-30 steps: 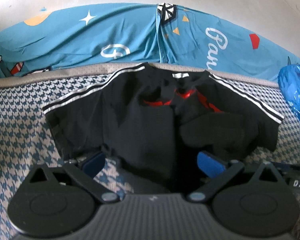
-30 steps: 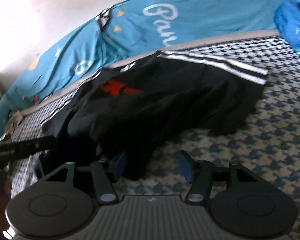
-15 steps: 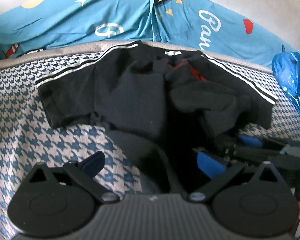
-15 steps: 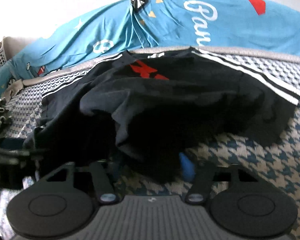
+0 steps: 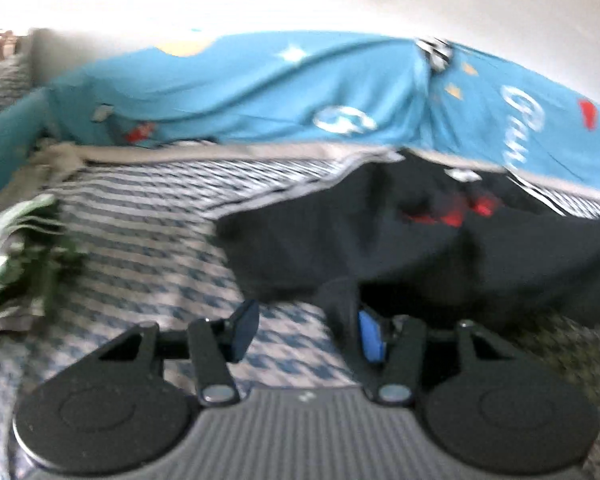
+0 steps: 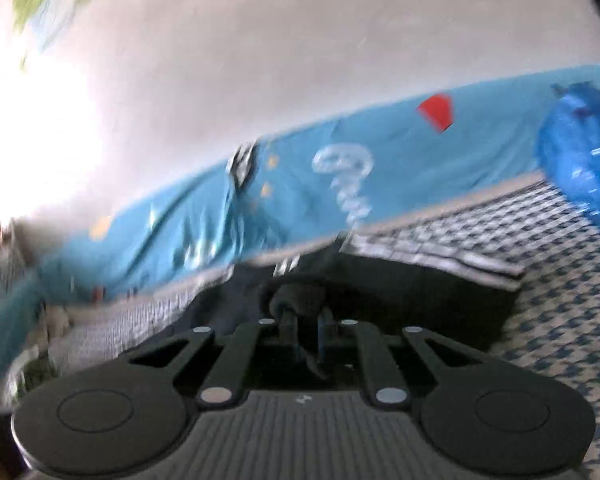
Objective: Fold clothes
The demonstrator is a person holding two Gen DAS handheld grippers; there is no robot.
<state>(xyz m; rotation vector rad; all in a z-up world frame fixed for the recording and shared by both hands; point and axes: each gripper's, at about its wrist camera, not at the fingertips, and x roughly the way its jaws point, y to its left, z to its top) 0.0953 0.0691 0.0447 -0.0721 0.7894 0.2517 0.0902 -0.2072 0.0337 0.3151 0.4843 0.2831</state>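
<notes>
At the far left of the bed, a crumpled green and white cloth (image 5: pixel 16 256) lies on the blue and white houndstooth bed cover (image 5: pixel 148 248); both wrist views are blurred. Just right of it, the left gripper (image 5: pixel 306 330) hovers low over the cover with its jaws spread wide and nothing gripped between them. Its left blue pad sits over bare cover, while its right blue pad (image 5: pixel 370 336) rests against a hanging fold at the near edge of the black t-shirt (image 5: pixel 380 240). The shirt lies rumpled on the cover toward the right, its body bunched up, with white stripes running along the shoulders and a patch of red print showing near the collar. Further right, the right gripper (image 6: pixel 303 330) has its jaws drawn close together, pinching a gathered wad of the black shirt fabric between the fingertips. Past it, the shirt's right sleeve lies flat with its striped edge on the cover. Along the far side of the bed runs a turquoise printed sheet (image 5: pixel 300 92) against a pale wall, and at the far right lies a shiny blue plastic bag (image 6: pixel 584 160).
</notes>
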